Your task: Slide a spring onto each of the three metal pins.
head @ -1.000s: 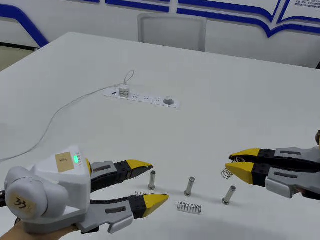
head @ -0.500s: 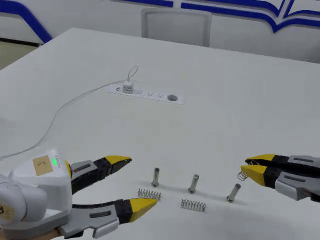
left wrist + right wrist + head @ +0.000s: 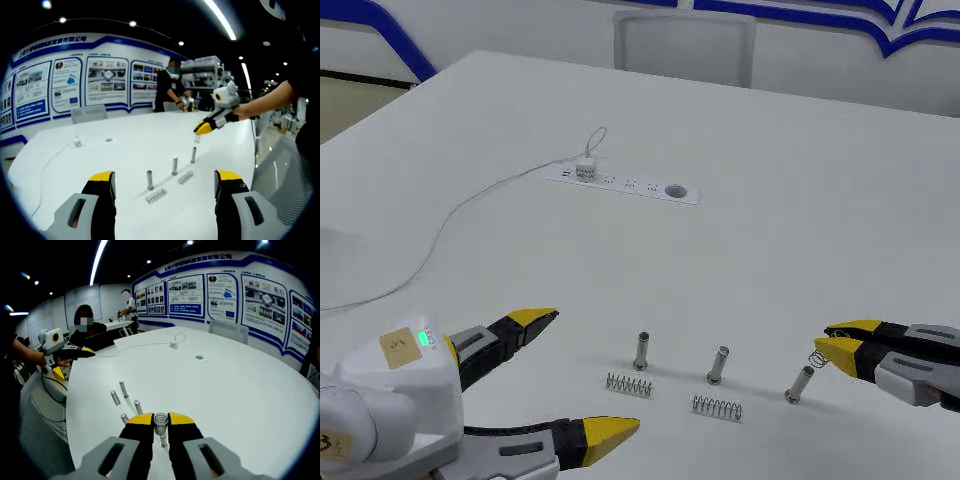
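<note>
Three short silver metal pins stood upright in a row on the white table (image 3: 790, 230), well apart from one another: the left pin (image 3: 641, 351), the middle pin (image 3: 718, 365) and the right pin (image 3: 800, 384), none of them yet wearing a spring. The first loose spring (image 3: 629, 384), a small coil of steel wire, lay flat just at 7 o'clock of the left pin. The second loose spring (image 3: 717, 407), of the same make, lay flat at 6 o'clock of the middle pin. The held spring (image 3: 817, 358), a third such coil, was pinched between the yellow tips of the right gripper (image 3: 838, 340), which reached in from 3 o'clock. Its jaws were pressed together on the coil. In the head view the coil hung just at 1 o'clock of the right pin's head; whether the two touched could not be told. In the right gripper view the held spring (image 3: 160, 423) stood on end between the tips, with the right pin (image 3: 163, 440) directly below it at 6 o'clock. The left gripper (image 3: 575, 375) sat at 8 o'clock of the pins with its jaws spread wide, gripping and touching nothing, its tips short of the left pin. In the left gripper view the pins and loose springs lay ahead between the two tips. A flat white power strip (image 3: 620, 185) with a thin white cable (image 3: 440, 230) lay far off at 12 o'clock.
</note>
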Demonstrator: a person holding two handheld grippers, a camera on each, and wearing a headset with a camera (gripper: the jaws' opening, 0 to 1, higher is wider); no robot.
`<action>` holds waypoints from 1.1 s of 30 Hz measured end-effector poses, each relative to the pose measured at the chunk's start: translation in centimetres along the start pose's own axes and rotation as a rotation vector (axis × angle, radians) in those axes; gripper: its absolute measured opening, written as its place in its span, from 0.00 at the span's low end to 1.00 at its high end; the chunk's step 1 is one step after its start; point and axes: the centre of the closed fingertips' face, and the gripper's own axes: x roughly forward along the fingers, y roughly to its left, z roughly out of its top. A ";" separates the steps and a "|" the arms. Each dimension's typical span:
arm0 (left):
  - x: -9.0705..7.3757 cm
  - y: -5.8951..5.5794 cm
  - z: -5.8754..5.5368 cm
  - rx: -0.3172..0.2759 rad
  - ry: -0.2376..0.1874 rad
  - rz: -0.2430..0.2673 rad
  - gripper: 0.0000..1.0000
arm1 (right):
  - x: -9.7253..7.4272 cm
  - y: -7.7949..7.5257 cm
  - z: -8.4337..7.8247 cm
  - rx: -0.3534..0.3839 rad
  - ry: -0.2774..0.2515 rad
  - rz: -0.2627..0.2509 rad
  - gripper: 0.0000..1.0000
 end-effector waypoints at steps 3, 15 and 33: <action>-0.4 0.3 -0.5 -0.021 0.001 0.024 0.89 | 0.2 -0.1 -0.4 0.009 0.008 -0.004 0.11; -0.9 0.0 -1.9 -0.060 0.030 0.059 0.96 | 1.1 -0.5 -1.6 0.035 0.032 -0.016 0.11; -1.1 0.3 -2.6 -0.070 0.046 0.097 0.95 | 2.5 -1.1 -3.2 0.054 0.057 -0.045 0.11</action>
